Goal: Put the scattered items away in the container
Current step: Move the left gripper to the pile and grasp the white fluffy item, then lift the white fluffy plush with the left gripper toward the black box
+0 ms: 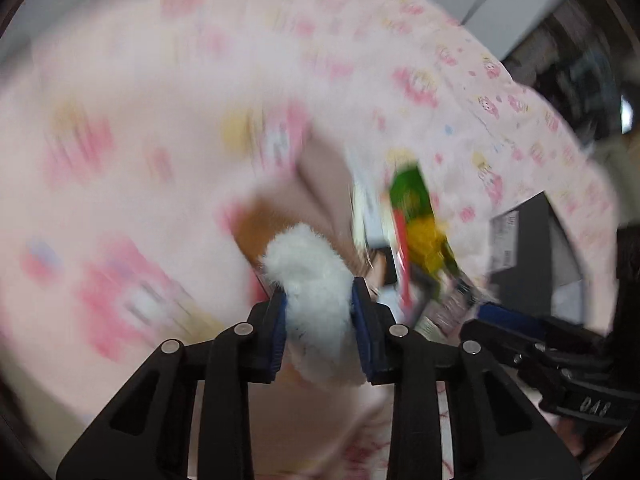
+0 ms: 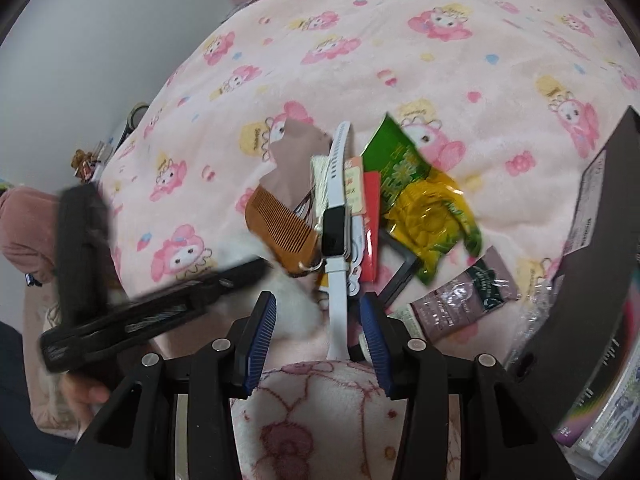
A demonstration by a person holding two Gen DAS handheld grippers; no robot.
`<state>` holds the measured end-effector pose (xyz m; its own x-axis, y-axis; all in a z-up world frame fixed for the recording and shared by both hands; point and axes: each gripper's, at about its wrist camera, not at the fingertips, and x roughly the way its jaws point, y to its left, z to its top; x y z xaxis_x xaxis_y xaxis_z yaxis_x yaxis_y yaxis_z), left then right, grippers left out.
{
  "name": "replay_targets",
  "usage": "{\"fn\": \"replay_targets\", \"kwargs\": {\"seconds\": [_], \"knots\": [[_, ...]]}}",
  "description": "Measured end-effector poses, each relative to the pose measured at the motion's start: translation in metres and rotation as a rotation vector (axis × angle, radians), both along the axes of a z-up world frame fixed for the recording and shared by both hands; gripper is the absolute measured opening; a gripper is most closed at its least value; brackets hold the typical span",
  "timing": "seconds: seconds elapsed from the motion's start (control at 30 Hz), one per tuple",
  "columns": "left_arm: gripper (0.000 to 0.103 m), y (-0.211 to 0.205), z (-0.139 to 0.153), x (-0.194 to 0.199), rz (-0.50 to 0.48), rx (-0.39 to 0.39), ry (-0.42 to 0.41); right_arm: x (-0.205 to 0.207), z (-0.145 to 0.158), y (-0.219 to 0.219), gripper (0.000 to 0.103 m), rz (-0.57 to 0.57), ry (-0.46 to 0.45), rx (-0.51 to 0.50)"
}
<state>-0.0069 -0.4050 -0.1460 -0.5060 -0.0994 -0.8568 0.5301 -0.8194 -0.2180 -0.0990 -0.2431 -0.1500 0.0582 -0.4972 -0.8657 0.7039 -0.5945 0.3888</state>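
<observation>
A pink plush blanket printed with cartoon bunnies [image 2: 460,72] is covering the whole surface, leaving wide bare room beyond and to the sides of the clutter. A dark rectangular box [image 2: 600,248] is rising at the right edge. The scattered items are lying bunched mid-frame: a crinkly green and yellow snack packet [image 2: 416,196] is slanting away to the left, and a white-strapped smartwatch [image 2: 335,224] is lying with its long axis running straight away from the right gripper [image 2: 318,336], whose blue ribbed pads are standing apart over the strap's near end without pressing it. A brown toothed comb [image 2: 280,228] is angling beside the watch. The left gripper [image 1: 320,320], blurred, is clamping a white fluffy pompom [image 1: 308,276] between its pads, beside the comb.
</observation>
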Motion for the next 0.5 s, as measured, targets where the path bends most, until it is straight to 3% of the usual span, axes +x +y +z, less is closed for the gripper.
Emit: {"fn": "replay_targets", "kwargs": {"seconds": [0.03,0.07,0.1,0.2,0.23,0.3,0.4,0.5], "knots": [[0.030,0.013,0.016,-0.005,-0.046,-0.169,-0.022,-0.001,0.003,0.002,0.041,-0.009,0.007,-0.005],[0.030,0.023,0.022,-0.010,-0.091,-0.267,-0.044,-0.003,0.005,0.003,0.041,-0.021,0.017,-0.008],[0.031,0.032,0.023,-0.018,-0.138,-0.314,-0.063,-0.005,0.008,0.003,0.041,-0.040,0.051,0.003],[0.034,0.054,-0.004,-0.040,-0.257,-0.347,-0.135,-0.010,0.008,0.003,0.041,-0.082,0.136,0.051],[0.036,0.056,-0.015,-0.046,-0.272,-0.341,-0.160,-0.012,0.006,0.004,0.041,-0.094,0.126,0.052],[0.038,0.053,-0.031,-0.050,-0.289,-0.230,-0.160,-0.015,0.003,0.006,0.041,-0.106,0.106,0.053],[0.050,0.040,-0.031,-0.038,-0.272,-0.013,-0.067,-0.013,0.001,0.009,0.041,-0.095,0.083,0.052],[0.052,0.026,-0.021,-0.017,-0.253,0.094,0.027,-0.013,-0.001,0.015,0.041,-0.085,0.047,0.036]]}}
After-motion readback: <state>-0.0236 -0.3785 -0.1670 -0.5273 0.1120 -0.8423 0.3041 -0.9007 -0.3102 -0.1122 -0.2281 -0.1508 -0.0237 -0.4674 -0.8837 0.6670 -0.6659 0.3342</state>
